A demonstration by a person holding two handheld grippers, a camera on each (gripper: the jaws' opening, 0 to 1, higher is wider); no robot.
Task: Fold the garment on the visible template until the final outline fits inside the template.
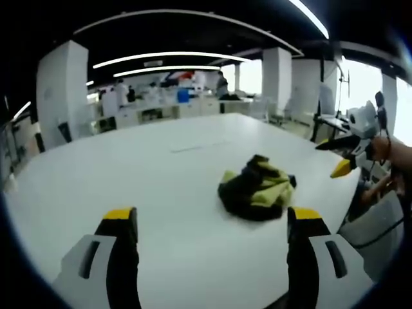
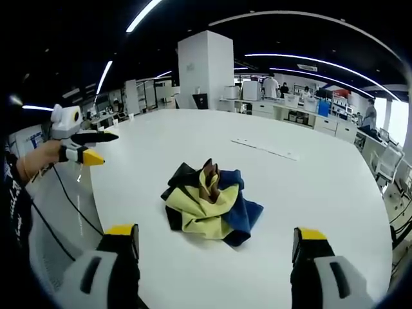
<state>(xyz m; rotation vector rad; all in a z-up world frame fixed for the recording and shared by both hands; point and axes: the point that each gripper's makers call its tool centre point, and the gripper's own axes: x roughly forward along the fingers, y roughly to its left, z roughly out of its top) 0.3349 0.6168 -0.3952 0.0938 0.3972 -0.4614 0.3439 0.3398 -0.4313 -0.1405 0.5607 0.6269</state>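
On table (image 2: 322, 187), crumpled garment (image 2: 209, 205), axisless

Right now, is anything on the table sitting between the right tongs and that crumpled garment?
Nothing visible does. The crumpled garment lies alone on the white table, and the surface between it and the open right tongs is bare. The left tongs hover off to one side, near the table edge, not in the path.
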